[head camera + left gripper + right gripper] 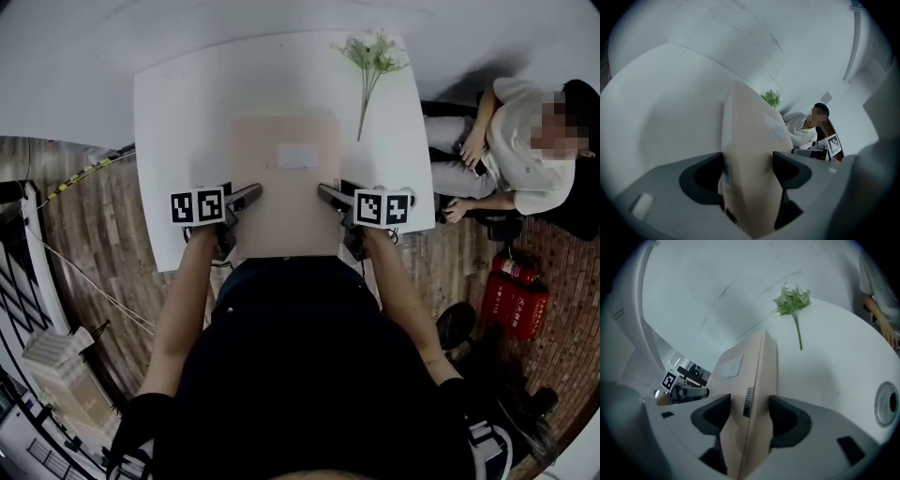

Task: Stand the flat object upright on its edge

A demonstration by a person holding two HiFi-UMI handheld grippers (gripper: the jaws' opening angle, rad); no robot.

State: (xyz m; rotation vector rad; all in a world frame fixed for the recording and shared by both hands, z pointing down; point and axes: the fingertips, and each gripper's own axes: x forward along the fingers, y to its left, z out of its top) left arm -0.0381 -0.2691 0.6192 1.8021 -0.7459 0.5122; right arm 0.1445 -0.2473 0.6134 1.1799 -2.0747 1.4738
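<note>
Though unseen from above, a dark tag (pixel 747 402) marks the box (pixel 745 373) edge.

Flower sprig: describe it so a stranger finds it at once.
Start at the white table. Beyond the beige flat box, by the far right corner, lies the flower sprig. It is the only green thing there, with pale blossoms and one thin stem.

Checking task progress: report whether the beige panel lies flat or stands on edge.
Flat, not on edge: in the head view the beige panel shows its broad labelled face up over the white table.
</note>
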